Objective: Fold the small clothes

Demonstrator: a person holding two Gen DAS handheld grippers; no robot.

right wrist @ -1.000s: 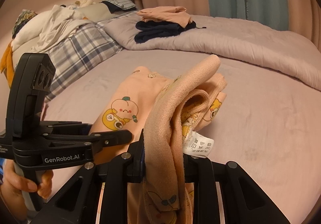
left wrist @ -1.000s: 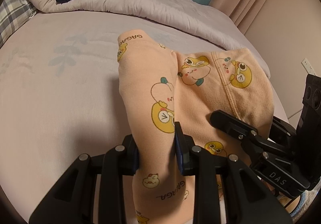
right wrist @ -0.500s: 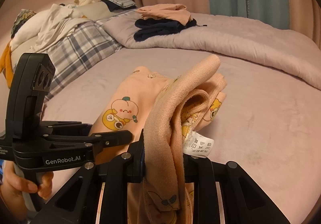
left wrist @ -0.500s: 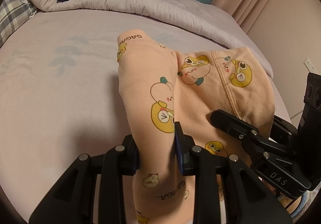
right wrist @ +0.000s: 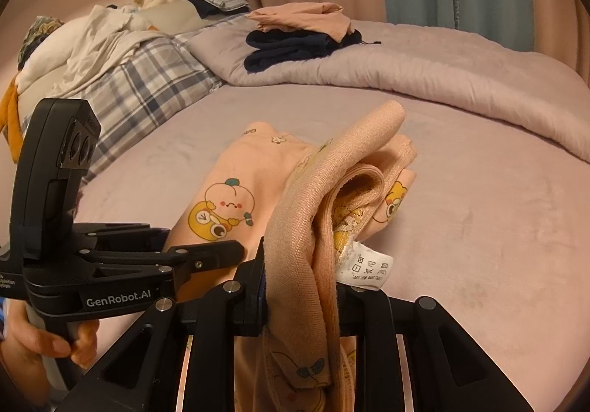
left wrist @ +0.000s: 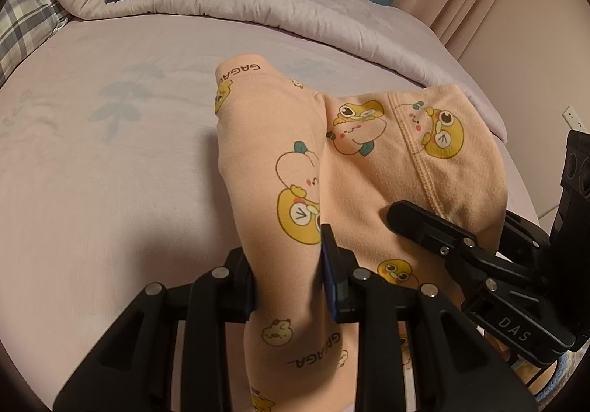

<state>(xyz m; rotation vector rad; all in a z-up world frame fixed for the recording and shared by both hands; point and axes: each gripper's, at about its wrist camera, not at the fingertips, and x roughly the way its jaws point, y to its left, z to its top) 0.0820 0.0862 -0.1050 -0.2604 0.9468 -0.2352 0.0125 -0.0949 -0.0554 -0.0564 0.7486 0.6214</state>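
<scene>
Small peach children's pants (left wrist: 280, 139) with yellow cartoon prints lie partly on the bed and are partly lifted. My left gripper (left wrist: 287, 272) is shut on a leg of the pants. My right gripper (right wrist: 300, 283) is shut on the bunched waistband (right wrist: 332, 190), where a white care label (right wrist: 365, 270) hangs out. The right gripper shows at the right in the left wrist view (left wrist: 461, 242). The left gripper shows at the left in the right wrist view (right wrist: 206, 257), held by a hand (right wrist: 48, 342).
A lilac bedsheet (left wrist: 110, 153) covers the bed. A rolled lilac duvet (right wrist: 442, 80) lies along the far side, with a folded navy and peach clothes stack (right wrist: 298, 32) on it. A plaid blanket (right wrist: 147, 87) and a white pile (right wrist: 84, 39) lie at the far left. Curtains hang behind.
Both grippers keep their hold on the pants. The view has shifted slightly forward over the bed; the garment's pose is nearly the same.
</scene>
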